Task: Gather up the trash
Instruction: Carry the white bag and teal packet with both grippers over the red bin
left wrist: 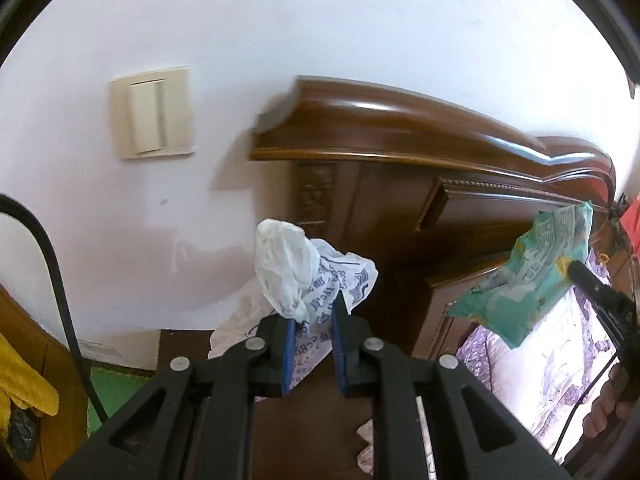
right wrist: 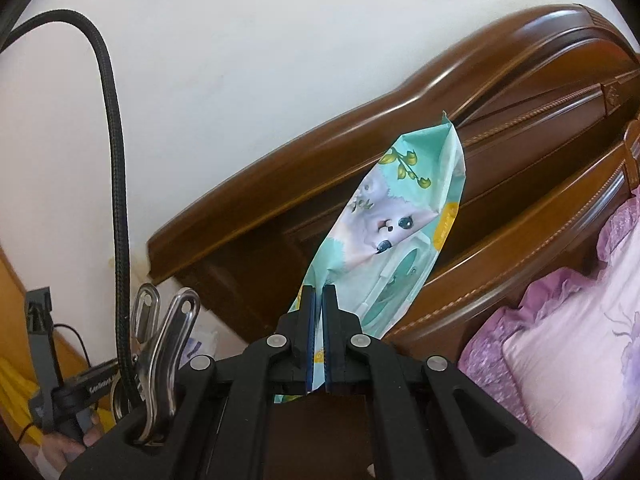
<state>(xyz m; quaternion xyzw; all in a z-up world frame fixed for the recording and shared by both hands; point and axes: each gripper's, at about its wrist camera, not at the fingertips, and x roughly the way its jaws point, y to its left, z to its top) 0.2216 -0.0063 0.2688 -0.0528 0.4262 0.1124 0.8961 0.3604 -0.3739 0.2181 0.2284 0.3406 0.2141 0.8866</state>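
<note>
Judging by what each tool carries, the picking-up looks largely done: the left gripper [left wrist: 313, 338] has its fingers pinched narrow on a crumpled white plastic bag [left wrist: 298, 276] printed in blue, raised in front of the wall and the wooden headboard [left wrist: 420, 128]. The right gripper [right wrist: 319, 334] has its fingers closed tight on the end of a flat teal wipes packet [right wrist: 396, 220] (cartoon kitten on it), held up above the bed [right wrist: 568, 340]. No bin shows in either view, so dropping both pieces off seems to be what remains.
</note>
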